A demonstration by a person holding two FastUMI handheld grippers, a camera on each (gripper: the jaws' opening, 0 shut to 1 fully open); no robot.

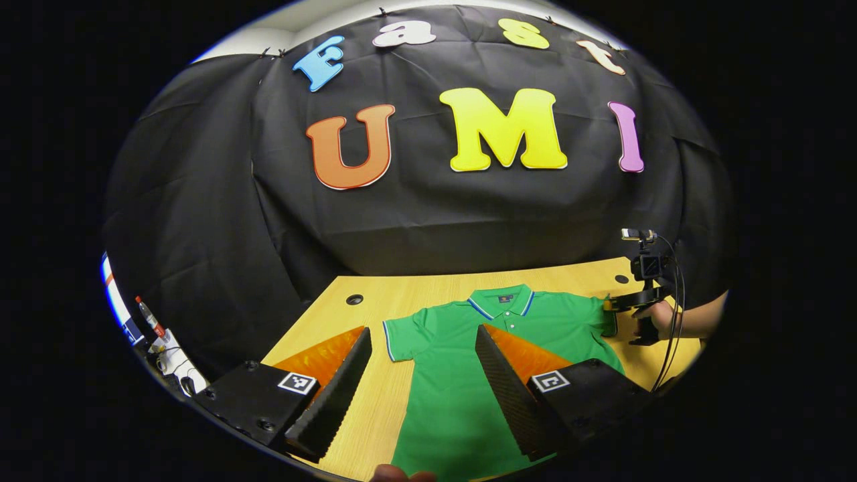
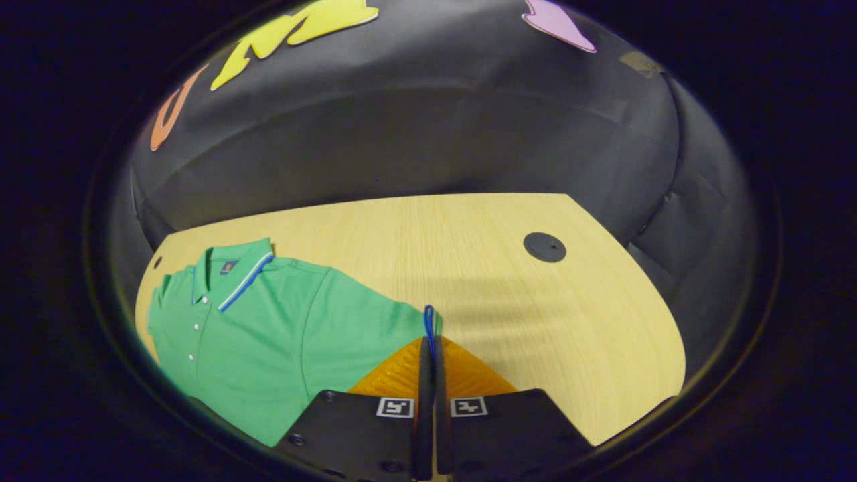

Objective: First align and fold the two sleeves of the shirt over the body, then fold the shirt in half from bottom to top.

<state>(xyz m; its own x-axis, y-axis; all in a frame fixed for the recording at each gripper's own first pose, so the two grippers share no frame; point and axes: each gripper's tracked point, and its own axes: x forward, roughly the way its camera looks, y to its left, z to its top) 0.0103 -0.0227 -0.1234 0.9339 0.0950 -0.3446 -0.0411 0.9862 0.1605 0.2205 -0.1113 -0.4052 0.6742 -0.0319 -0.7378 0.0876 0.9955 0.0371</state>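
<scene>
Green polo shirt (image 1: 462,375) flat on wooden surface (image 2: 535,314), collar toward the booth wall, both sleeves out.
Left hand-held gripper (image 1: 422,358) hovers over the shirt's lower body with fingers spread wide, one finger over the bare surface just beside the near sleeve (image 1: 402,338), nothing between them. Right hand-held gripper (image 2: 428,335) pressed together, pinching the blue-trimmed cuff of the other sleeve (image 2: 375,318); left gripper view shows it at that sleeve's edge, held by a hand (image 1: 663,318). Round dark grommet (image 2: 544,247) sits in the surface, well apart from the shirt.
</scene>
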